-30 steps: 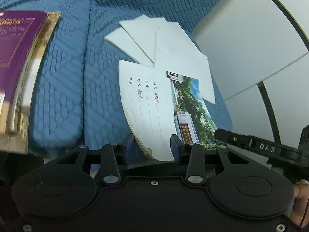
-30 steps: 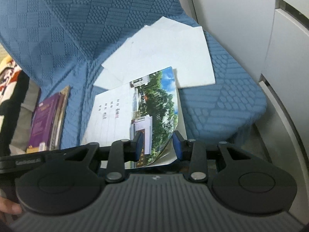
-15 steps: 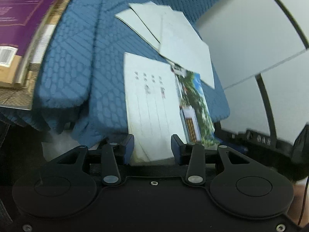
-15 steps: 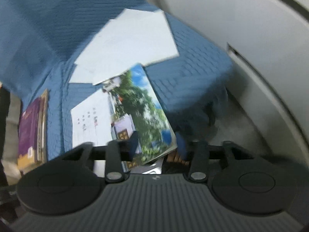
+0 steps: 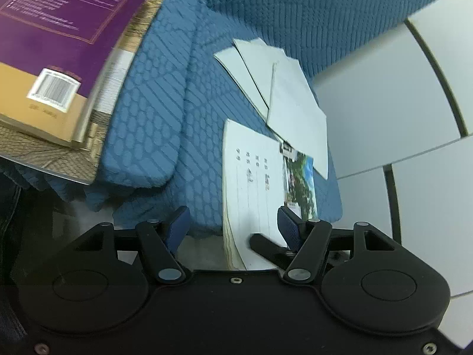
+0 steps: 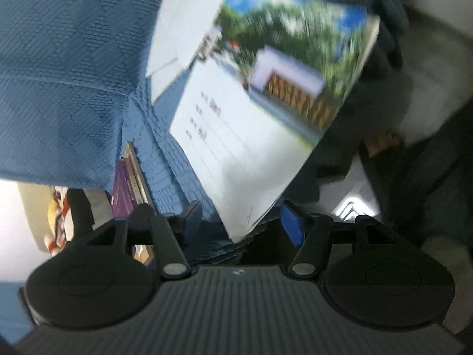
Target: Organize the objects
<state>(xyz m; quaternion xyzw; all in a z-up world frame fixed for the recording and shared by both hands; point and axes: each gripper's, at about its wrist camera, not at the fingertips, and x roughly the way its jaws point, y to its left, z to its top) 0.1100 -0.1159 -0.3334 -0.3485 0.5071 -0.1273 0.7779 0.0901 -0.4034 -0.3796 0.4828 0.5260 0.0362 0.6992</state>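
Observation:
A thin notebook [image 5: 254, 183] with a white lined cover and a landscape photo lies on the blue sofa seat [image 5: 142, 136], its near end hanging over the front edge. My left gripper [image 5: 233, 226] is opening. The notebook's near end sits between its blue pads, close to the right pad [image 5: 288, 227], and neither pad presses on it. A black finger of the other gripper [image 5: 266, 247] crosses the notebook's near corner. In the blurred right wrist view, my right gripper [image 6: 241, 223] is also opening, and the notebook [image 6: 251, 118] has its corner loose between the jaws.
Loose white sheets [image 5: 292, 103] lie fanned behind the notebook. A purple book [image 5: 65, 38] rests on a larger tan one [image 5: 53, 153] at the left of the seat, and the purple book [image 6: 124, 186] shows edge-on in the right wrist view. Grey panels [image 5: 384, 94] stand to the right.
Both grippers' jaws have spread wide and no longer pinch the notebook. The left view slid towards the purple book. The right view rolled and dropped, so the notebook looks tilted.

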